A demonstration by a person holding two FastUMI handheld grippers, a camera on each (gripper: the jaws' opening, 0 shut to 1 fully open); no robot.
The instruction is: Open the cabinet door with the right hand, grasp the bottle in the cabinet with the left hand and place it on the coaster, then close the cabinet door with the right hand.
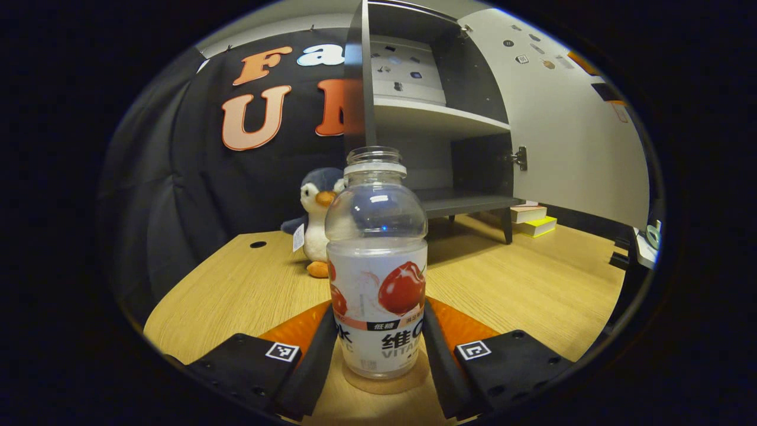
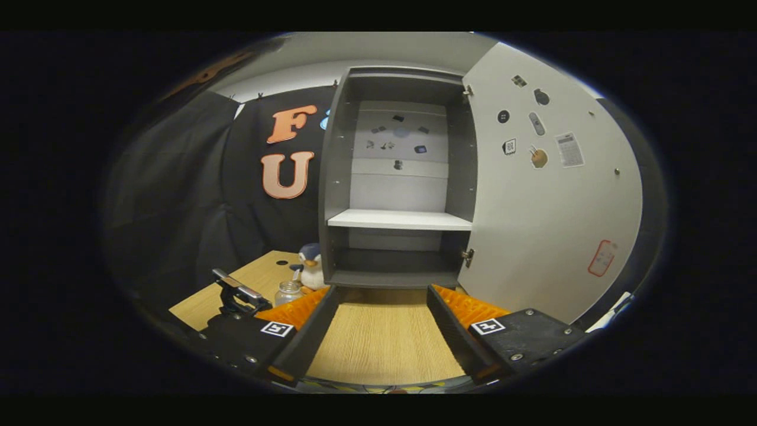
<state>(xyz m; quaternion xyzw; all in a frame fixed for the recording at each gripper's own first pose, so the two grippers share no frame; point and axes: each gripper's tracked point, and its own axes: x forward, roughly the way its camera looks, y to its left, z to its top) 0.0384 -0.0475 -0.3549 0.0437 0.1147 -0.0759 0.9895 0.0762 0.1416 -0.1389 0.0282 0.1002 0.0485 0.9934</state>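
**Bottle on the coaster, cabinet door open**

A plush penguin (image 1: pixel 318 216) sits at left on the desk (image 1: pixel 248 290). The left gripper (image 1: pixel 378 349) flanks the bottle (image 1: pixel 377 266), which stands upright on the coaster (image 1: pixel 384 384) (finger contact unclear). The right gripper (image 2: pixel 383 331), spread and empty, faces the cabinet (image 2: pixel 397 220), door (image 2: pixel 550 201) swung right.

Cloth-walled recording booth (image 1: pixel 177 195), wooden table (image 1: pixel 248 284)

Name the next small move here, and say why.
Probably open the left gripper and back off: the bottle stands upright on the coaster, fingers at its sides. The cabinet door hangs open for the empty right gripper.
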